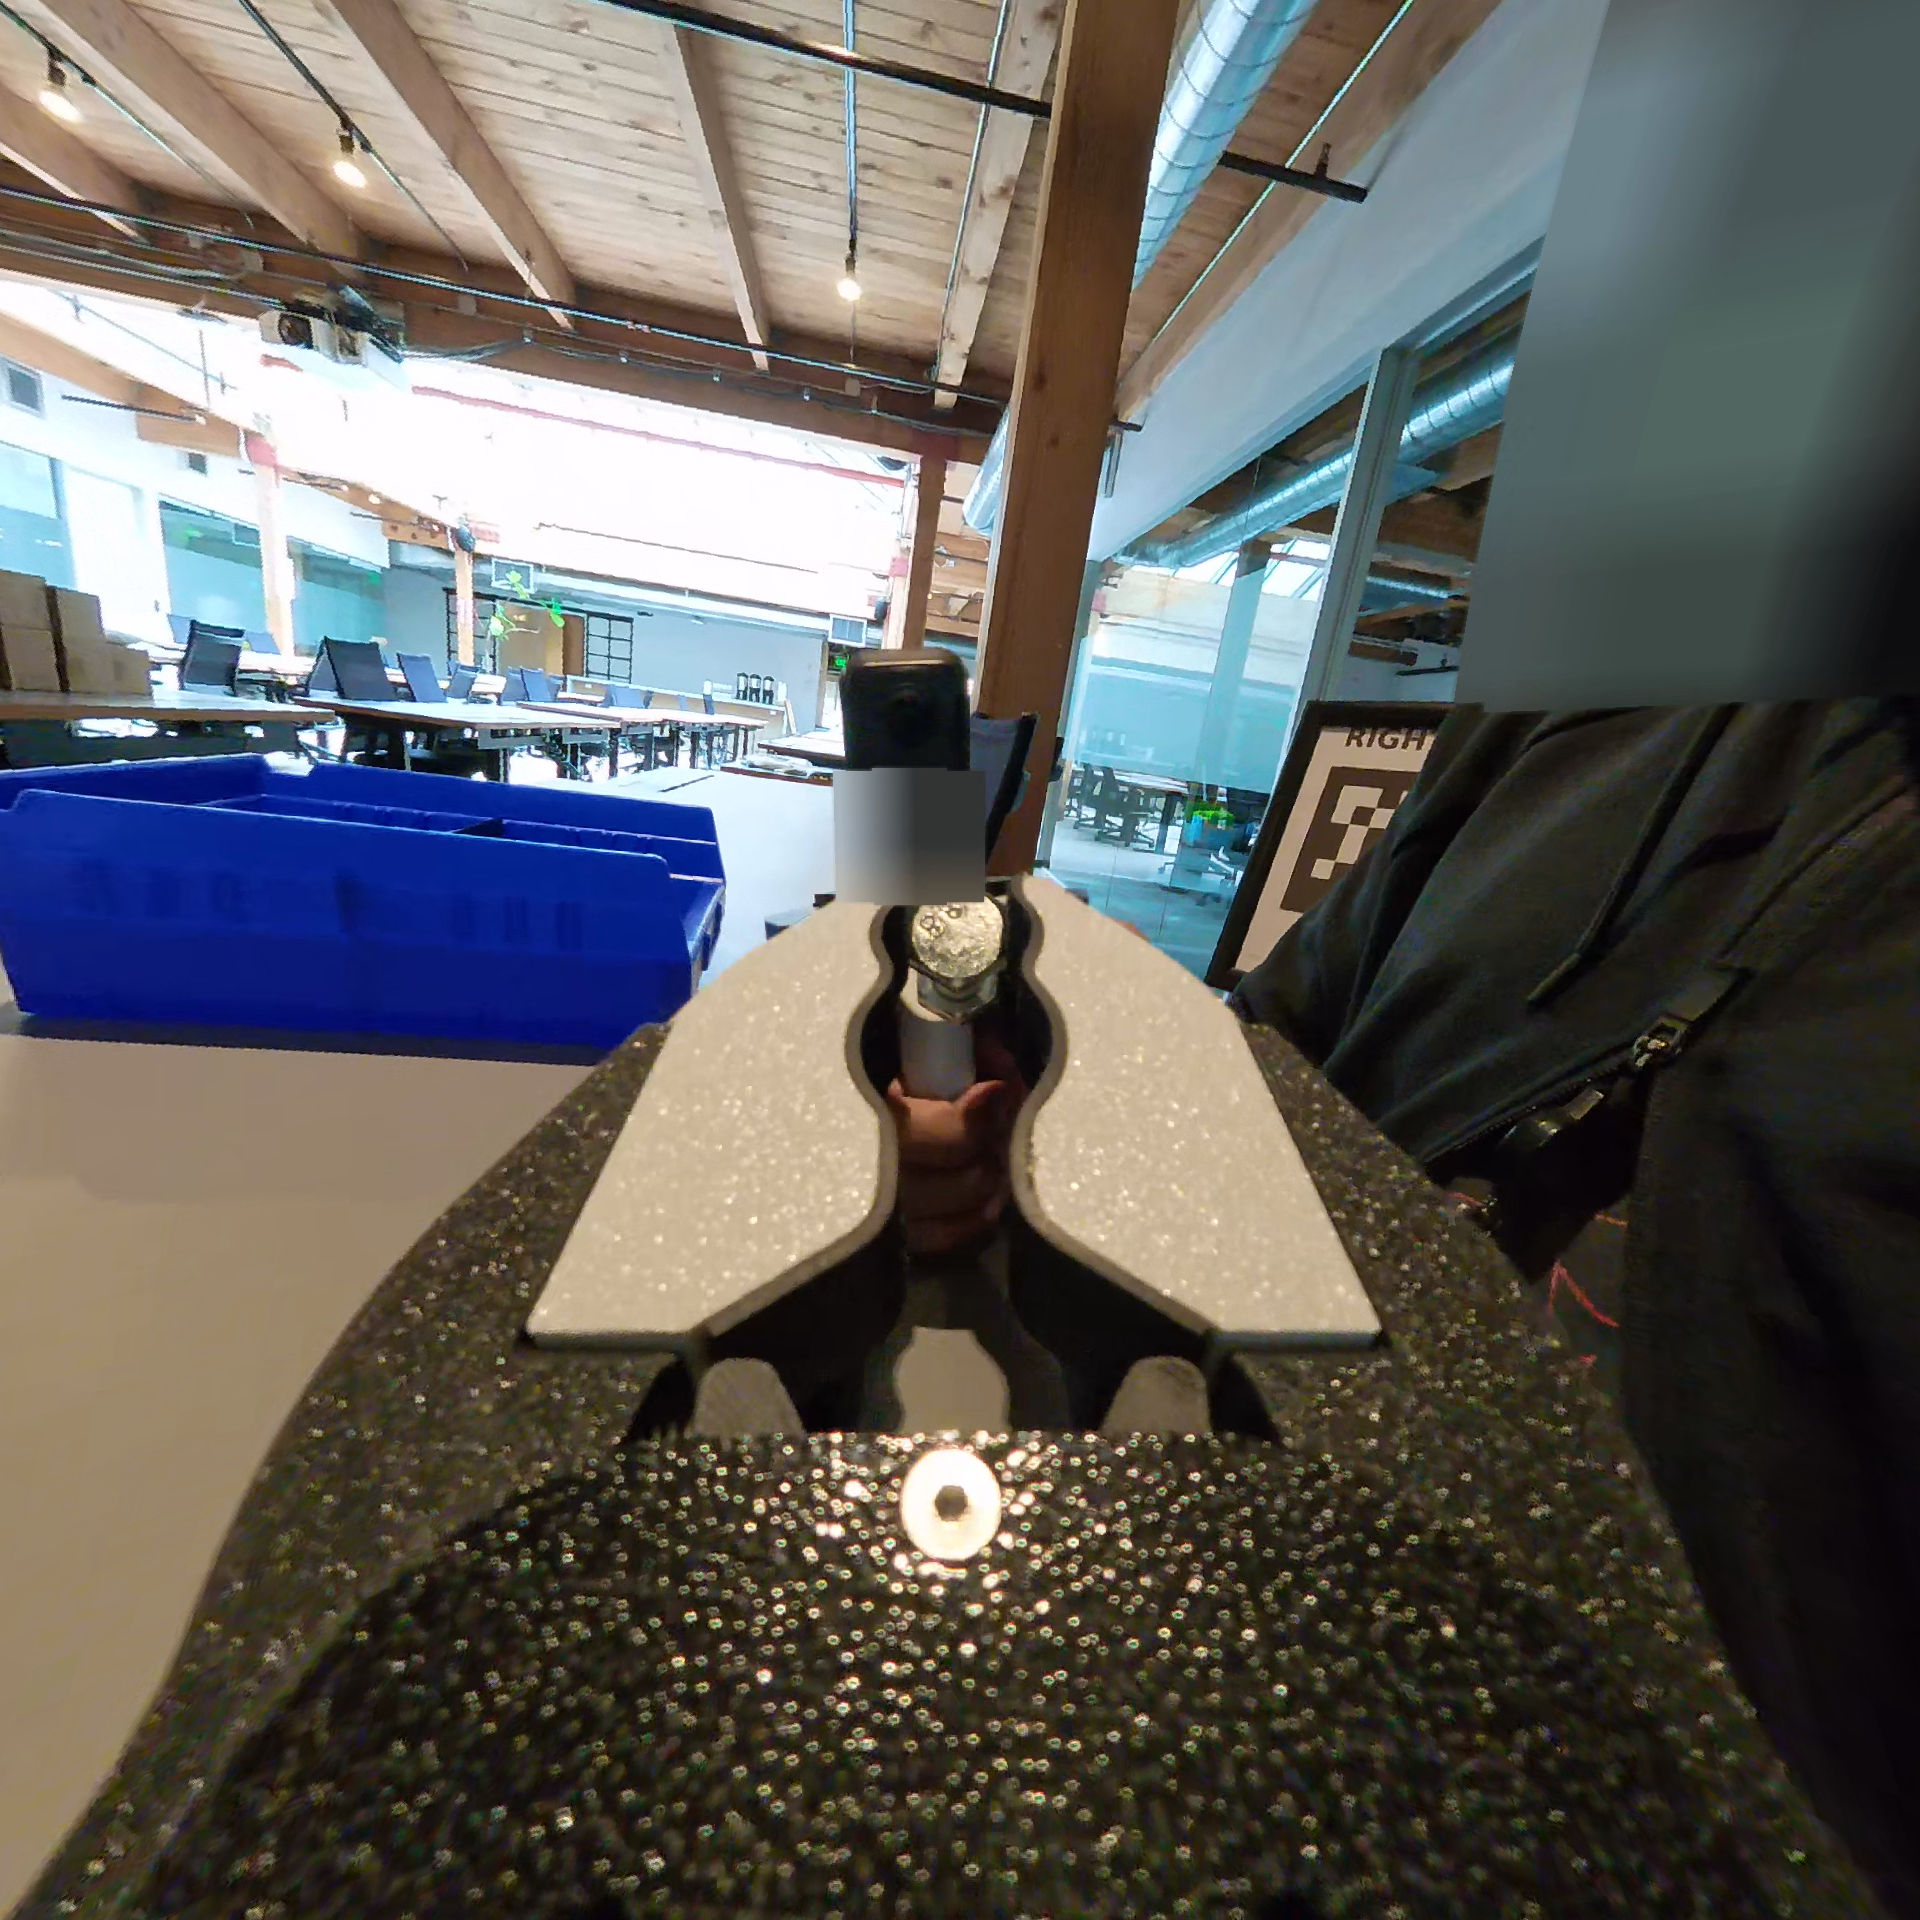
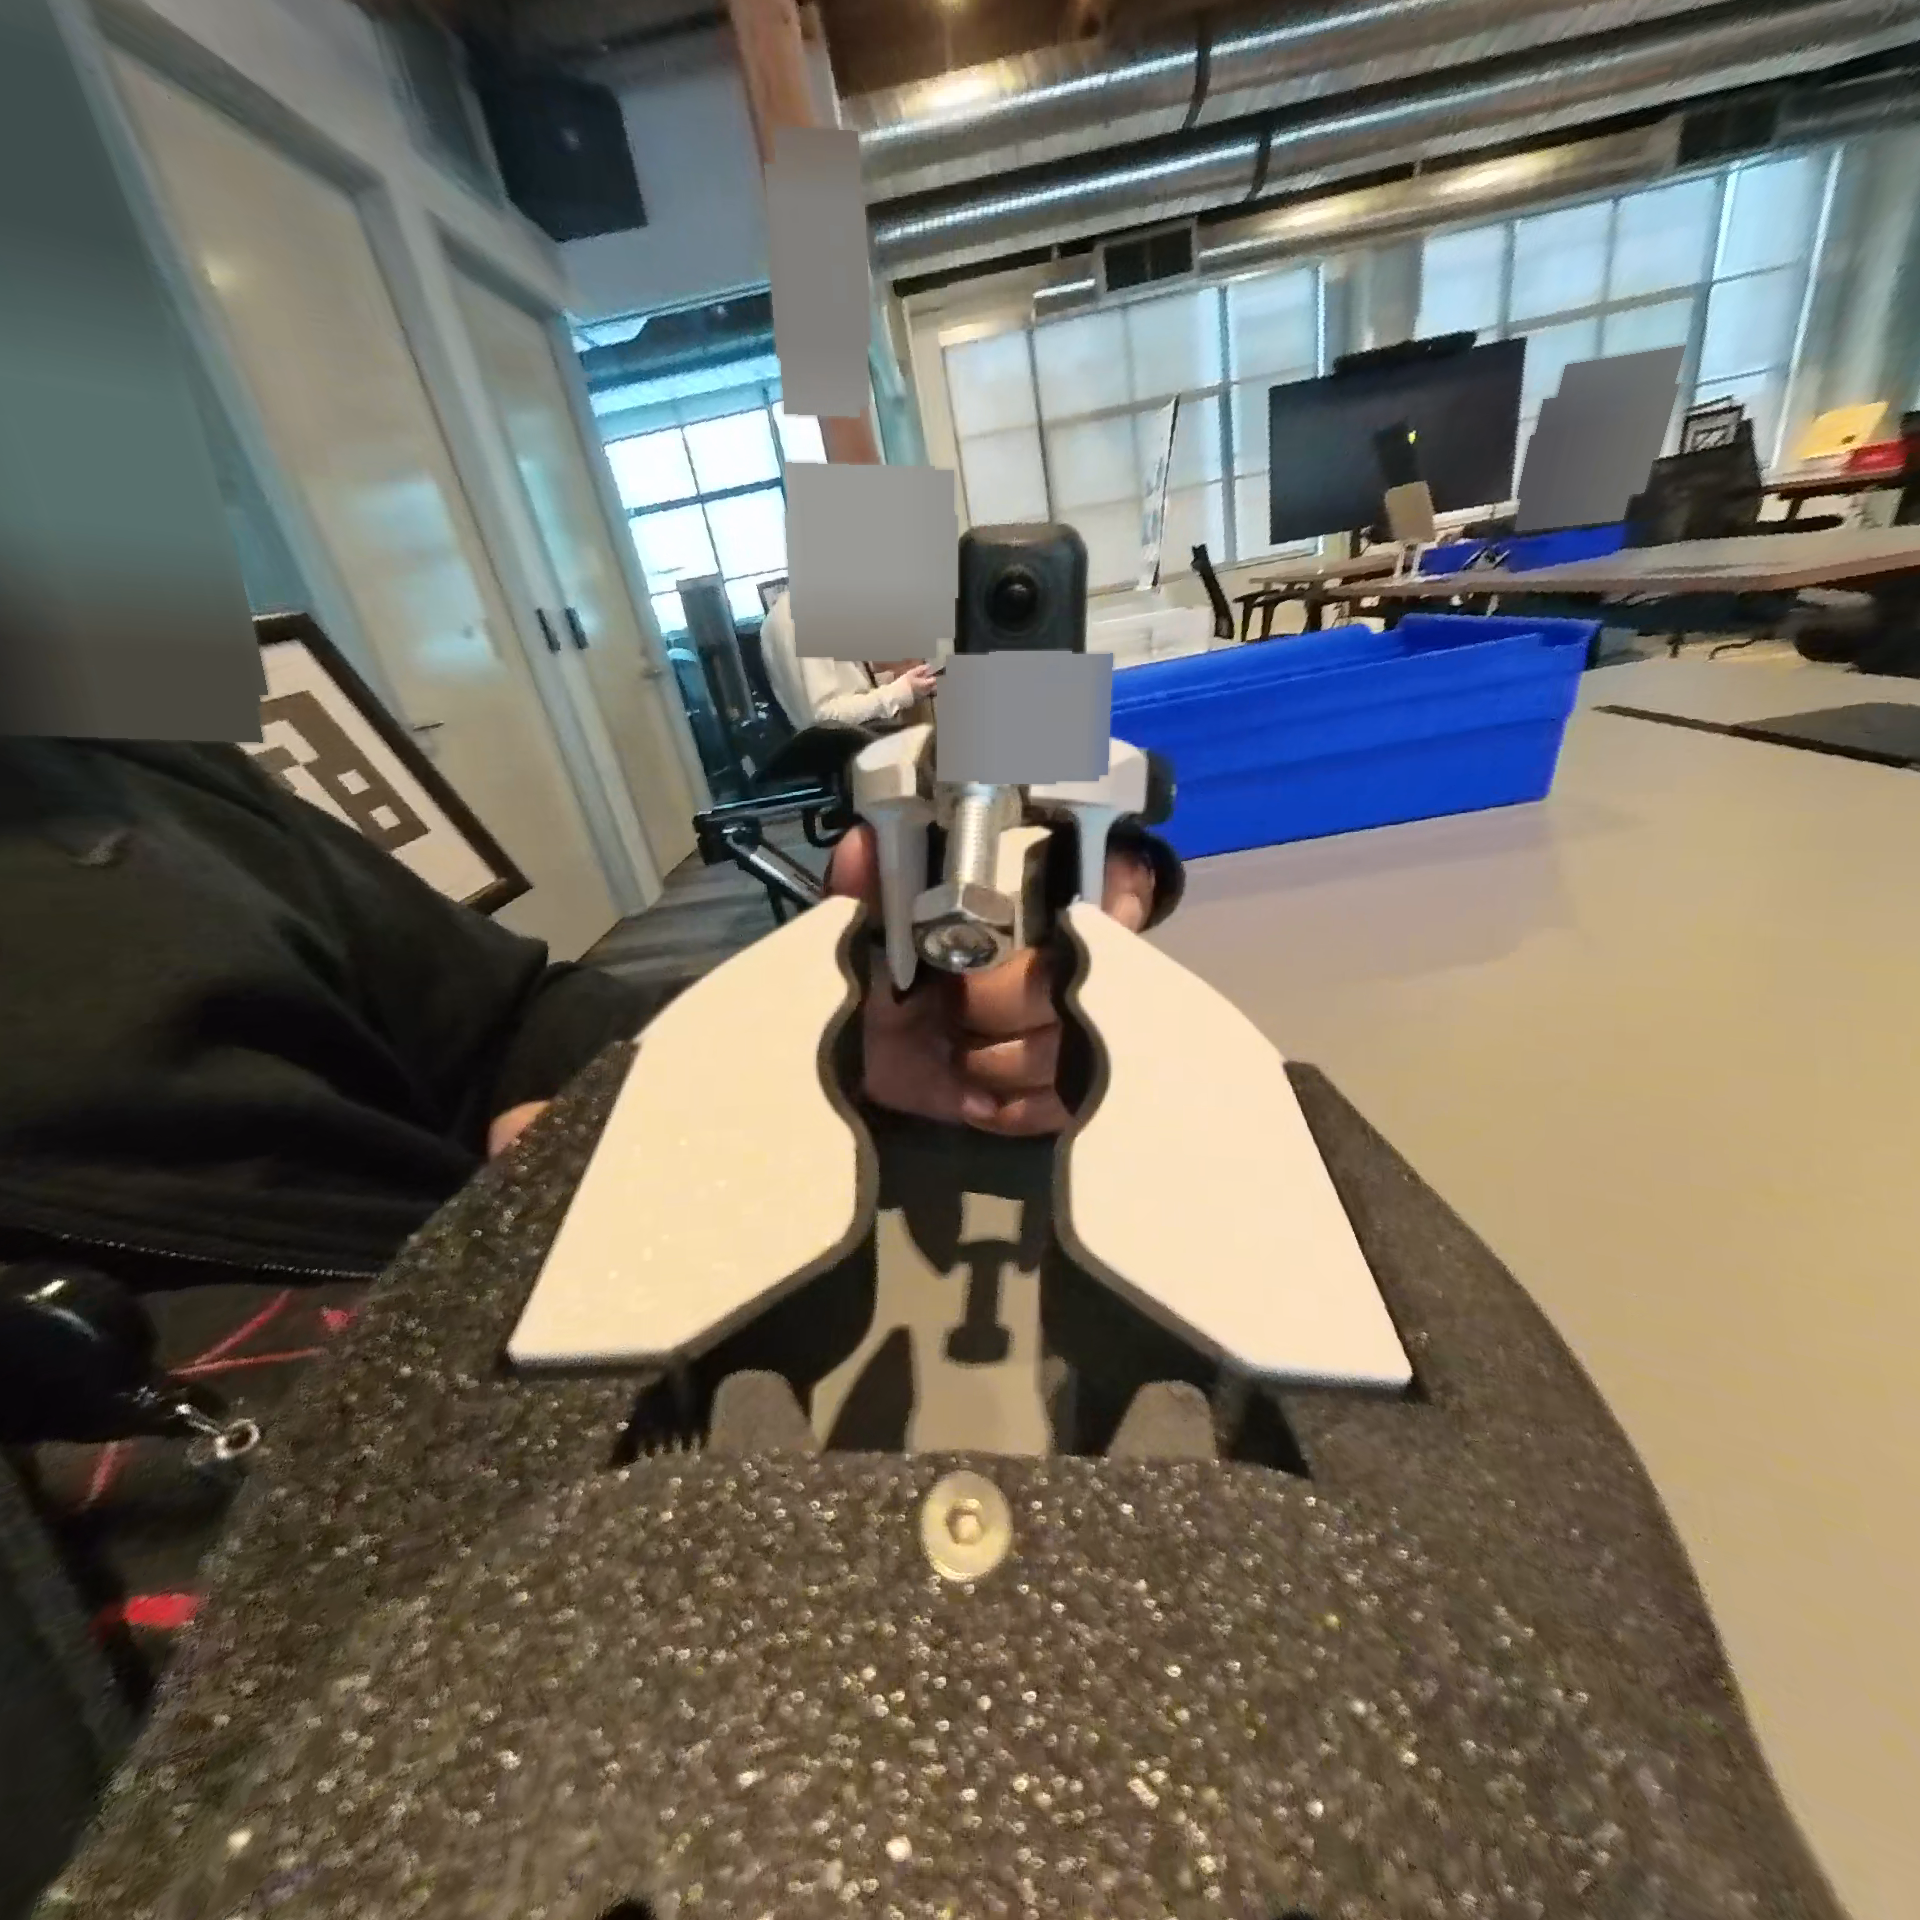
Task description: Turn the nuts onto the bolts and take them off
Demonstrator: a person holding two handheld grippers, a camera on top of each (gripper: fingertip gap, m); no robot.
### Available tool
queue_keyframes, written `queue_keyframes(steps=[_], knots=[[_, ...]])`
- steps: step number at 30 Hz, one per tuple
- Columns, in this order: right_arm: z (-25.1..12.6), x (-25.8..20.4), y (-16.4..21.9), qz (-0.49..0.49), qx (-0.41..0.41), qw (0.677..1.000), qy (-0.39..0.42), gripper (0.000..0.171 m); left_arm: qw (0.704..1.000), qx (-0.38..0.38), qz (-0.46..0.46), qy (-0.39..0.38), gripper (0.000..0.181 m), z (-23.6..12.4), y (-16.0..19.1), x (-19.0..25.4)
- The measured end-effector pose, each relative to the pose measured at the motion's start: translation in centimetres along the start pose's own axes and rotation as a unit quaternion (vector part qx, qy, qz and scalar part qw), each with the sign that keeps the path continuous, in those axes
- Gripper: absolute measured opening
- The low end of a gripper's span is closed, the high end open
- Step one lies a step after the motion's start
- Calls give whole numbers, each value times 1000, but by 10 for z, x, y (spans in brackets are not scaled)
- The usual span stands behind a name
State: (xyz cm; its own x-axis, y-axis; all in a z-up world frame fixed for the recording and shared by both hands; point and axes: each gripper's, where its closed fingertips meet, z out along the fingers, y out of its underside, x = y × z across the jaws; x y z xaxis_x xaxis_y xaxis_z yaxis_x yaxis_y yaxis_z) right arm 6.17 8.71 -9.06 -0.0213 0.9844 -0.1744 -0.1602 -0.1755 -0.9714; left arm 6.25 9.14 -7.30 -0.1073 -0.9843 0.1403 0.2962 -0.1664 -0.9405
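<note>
My left gripper (image 1: 951,906) is shut on the head of a silver bolt (image 1: 956,932), held in the air above the table. A hex nut (image 1: 958,1003) sits on the bolt's shank just past the head. In the right wrist view the threaded shank (image 2: 971,831) points toward me with the nut (image 2: 961,906) near its end. My right gripper (image 2: 964,923) faces the left one. Its jaws stand on either side of the nut with a gap on both sides. A hand (image 2: 966,1060) holds the left gripper behind the bolt.
Blue plastic bins (image 1: 343,894) (image 2: 1340,727) stand on the grey table (image 1: 260,1195) (image 2: 1558,987). A person in a dark jacket (image 1: 1662,1039) (image 2: 208,987) is close beside both grippers. A framed marker board (image 1: 1340,821) leans behind. Both grippers' tips are close together, under 4 cm apart.
</note>
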Motion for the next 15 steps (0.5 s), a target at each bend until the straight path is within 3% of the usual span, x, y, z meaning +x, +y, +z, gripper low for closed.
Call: queue_keyframes(steps=[3, 6, 8, 10, 15], knots=[[0, -1, 1, -7, -3, 1000, -1, 18, 1000, -8, 1, 2, 17, 2, 2, 1], [0, 2, 2, -30, -10, 999, 20, 18, 1000, -9, -5, -5, 17, 1, 3, -2], [-1, 8, 3, -100, -28, 992, 66, 18, 1000, -10, -17, -15, 17, 0, 5, -7], [-1, 12, 5, -208, -54, 969, 124, 18, 999, -7, -36, -16, 17, -1, 6, -10], [-1, 16, 3, -421, -104, 870, 233, 18, 998, 5, -61, -10, 17, -3, 4, -11]])
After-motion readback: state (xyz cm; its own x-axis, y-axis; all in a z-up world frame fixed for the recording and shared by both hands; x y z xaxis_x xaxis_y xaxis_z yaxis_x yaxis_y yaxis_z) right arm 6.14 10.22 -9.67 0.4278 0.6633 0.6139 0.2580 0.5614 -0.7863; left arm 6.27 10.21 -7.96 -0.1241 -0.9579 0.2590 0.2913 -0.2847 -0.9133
